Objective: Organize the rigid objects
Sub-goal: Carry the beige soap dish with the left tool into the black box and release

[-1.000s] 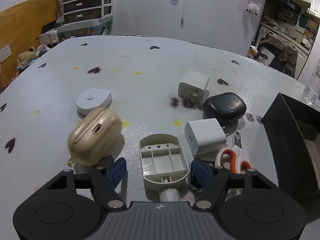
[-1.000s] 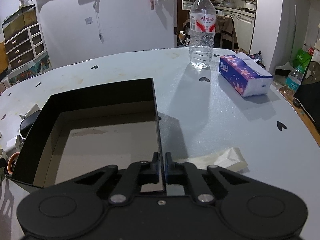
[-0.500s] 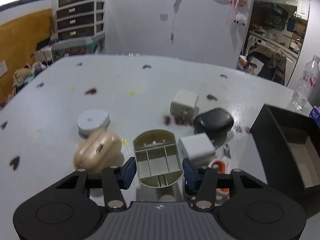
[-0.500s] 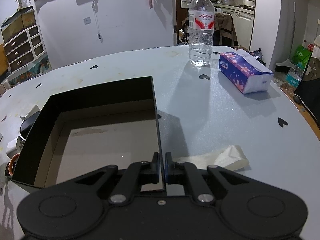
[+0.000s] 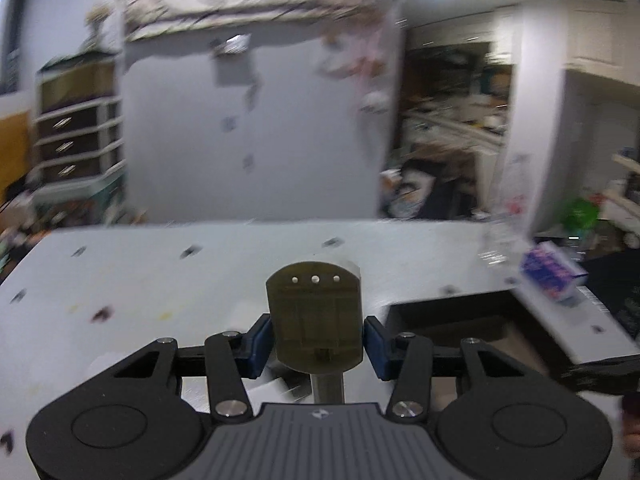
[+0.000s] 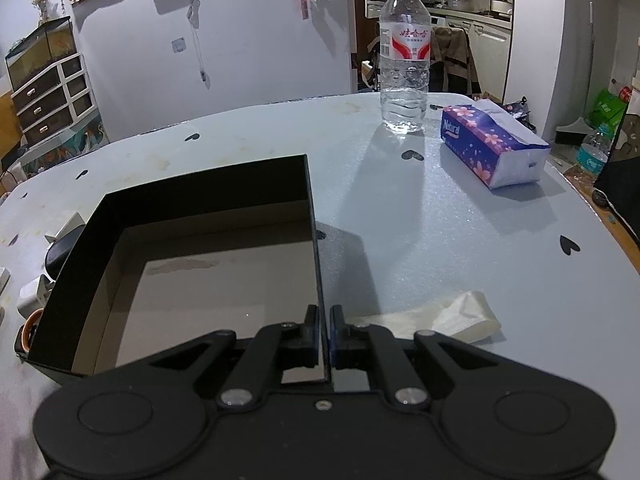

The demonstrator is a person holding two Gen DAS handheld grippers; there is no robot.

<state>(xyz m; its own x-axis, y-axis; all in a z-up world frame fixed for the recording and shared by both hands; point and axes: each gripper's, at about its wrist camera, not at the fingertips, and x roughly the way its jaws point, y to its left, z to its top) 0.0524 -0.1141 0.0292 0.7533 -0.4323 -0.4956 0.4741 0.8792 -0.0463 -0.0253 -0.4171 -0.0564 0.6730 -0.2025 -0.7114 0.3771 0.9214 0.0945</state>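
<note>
Above the pale counter (image 5: pixel 168 280), low in the frame, our left tool (image 5: pixel 318 344) is pinching the light, stiff plastic holder (image 5: pixel 314 316) by its sides; the right tool (image 6: pixel 325 334) is clamping the black box (image 6: pixel 80 240) wall.

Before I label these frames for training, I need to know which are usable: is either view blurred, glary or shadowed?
Left wrist view: motion blur smears the room and table; only the left gripper and the beige plastic piece it holds stay fairly sharp, with ceiling-light glare top right. Right wrist view: sharp, fisheye-curved; the water bottle casts a clear shadow, and the black box is dark inside.
</note>
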